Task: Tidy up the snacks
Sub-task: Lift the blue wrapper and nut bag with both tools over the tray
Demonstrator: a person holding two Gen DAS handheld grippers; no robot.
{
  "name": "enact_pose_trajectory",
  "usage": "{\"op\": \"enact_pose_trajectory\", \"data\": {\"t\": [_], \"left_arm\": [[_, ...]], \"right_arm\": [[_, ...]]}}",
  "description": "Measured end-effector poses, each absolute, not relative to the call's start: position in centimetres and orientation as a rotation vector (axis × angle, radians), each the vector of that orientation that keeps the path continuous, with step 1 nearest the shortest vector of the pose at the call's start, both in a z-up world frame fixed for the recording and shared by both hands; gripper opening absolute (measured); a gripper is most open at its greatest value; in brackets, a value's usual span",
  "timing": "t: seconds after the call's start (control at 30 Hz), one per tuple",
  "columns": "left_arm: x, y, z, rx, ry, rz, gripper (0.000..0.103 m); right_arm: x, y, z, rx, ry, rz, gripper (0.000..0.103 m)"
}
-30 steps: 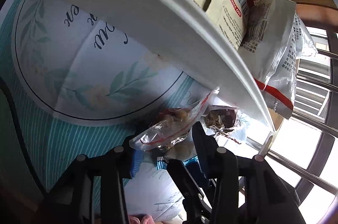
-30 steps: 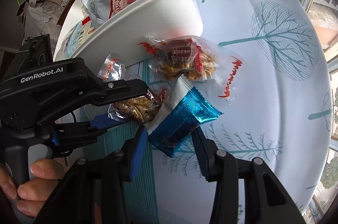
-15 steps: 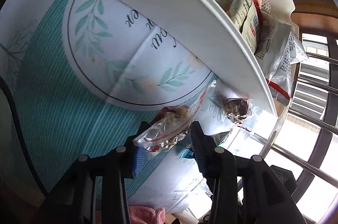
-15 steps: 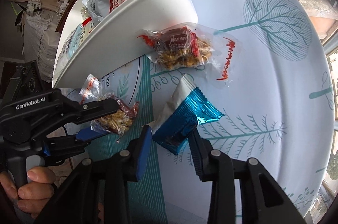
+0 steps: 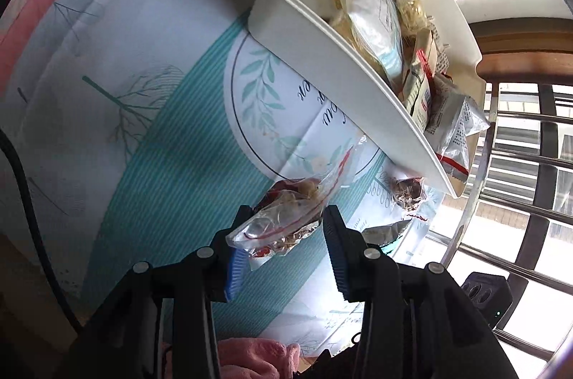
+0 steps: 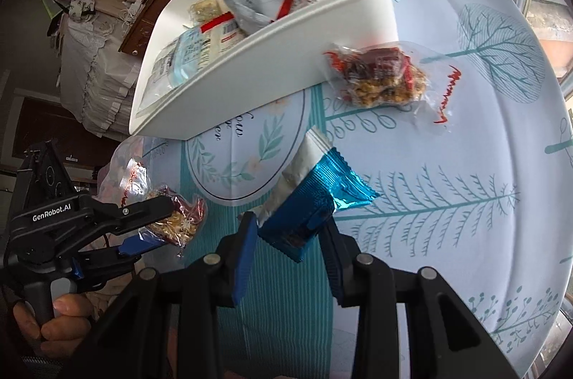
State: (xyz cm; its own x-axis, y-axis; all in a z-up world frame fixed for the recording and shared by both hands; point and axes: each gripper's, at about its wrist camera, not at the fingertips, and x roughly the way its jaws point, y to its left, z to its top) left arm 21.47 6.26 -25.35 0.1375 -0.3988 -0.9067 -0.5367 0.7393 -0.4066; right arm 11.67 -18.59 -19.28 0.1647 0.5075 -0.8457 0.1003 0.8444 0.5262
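My left gripper (image 5: pixel 286 236) is shut on a clear packet of nut brittle (image 5: pixel 286 218) and holds it in the air over the teal-striped tablecloth; the right wrist view shows this grip (image 6: pixel 154 221) at the lower left, a hand on its handle. My right gripper (image 6: pixel 292 236) is shut on a blue foil packet (image 6: pixel 311 200), and a white wrapper (image 6: pixel 304 160) lies against that packet's far end. The white basket (image 6: pixel 250 74), also (image 5: pixel 322 57), holds several snack bags. A second nut packet (image 6: pixel 383 78) lies on the table against the basket's corner.
The tablecloth (image 6: pixel 465 200) has a tree print. Window bars (image 5: pixel 519 164) run past the table's far edge. A pink cloth (image 5: pixel 250 354) is below my left gripper. Shelves and a draped cabinet (image 6: pixel 93 32) stand behind the basket.
My left gripper rose and drew back from the basket with its nut packet. The right jaws narrowed onto the blue packet and lifted a little.
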Motion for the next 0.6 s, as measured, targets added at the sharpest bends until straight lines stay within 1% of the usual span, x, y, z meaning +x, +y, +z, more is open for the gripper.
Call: {"op": "enact_pose_trajectory", "data": {"t": [0.17,0.37,0.6], "left_arm": [[21.2,9.7,-23.1,-0.774,1.405,0.146,0.039],[22.2,12.0,-20.3,-0.751,1.296,0.139,0.039],[24.2,13.4,-17.6,-0.758,1.167,0.038,0.039]], "right_arm": [[12.2,-15.9,-17.8,0.488,1.347,0.352,0.035],[12.4,-13.3,-15.9,0.444,1.286,0.400,0.035],[13.6,-11.4,-14.2,0.473,1.226,0.399,0.036]]}}
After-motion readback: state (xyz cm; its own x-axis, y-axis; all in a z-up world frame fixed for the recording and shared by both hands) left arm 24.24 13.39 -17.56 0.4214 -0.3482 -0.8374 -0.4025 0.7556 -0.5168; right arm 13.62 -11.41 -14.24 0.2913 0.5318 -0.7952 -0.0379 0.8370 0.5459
